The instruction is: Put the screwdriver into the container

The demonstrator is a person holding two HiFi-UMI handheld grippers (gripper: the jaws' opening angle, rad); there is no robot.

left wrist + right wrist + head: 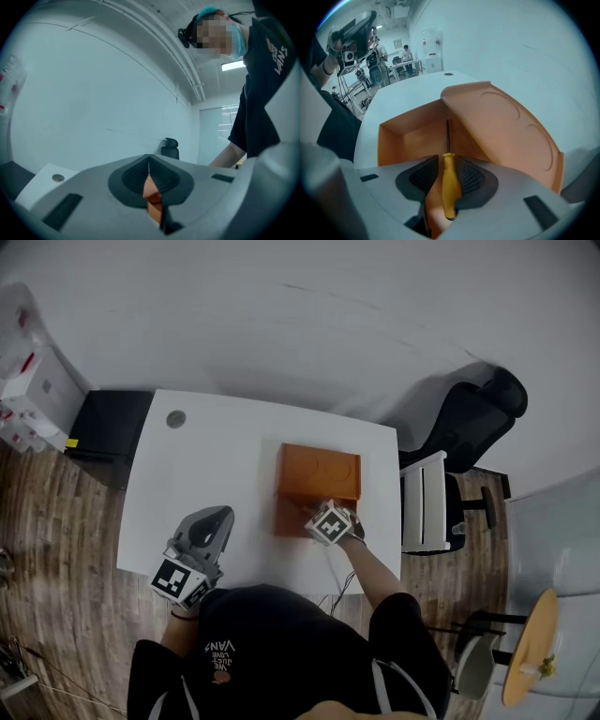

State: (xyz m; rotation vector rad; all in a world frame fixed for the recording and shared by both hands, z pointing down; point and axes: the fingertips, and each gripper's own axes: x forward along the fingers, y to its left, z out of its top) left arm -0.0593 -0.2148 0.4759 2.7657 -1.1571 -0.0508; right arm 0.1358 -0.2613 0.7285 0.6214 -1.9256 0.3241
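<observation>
Hovering over the box (408,133), the right gripper (449,178) had open jaws, the screwdriver (450,194) loose between, nearly in.

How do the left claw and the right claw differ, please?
The left claw is shut and empty; the right claw stands open around the yellow-handled screwdriver. The left claw hovers over the white table; the right claw is at the open orange plastic container. Both have grey ribbed pads.
</observation>
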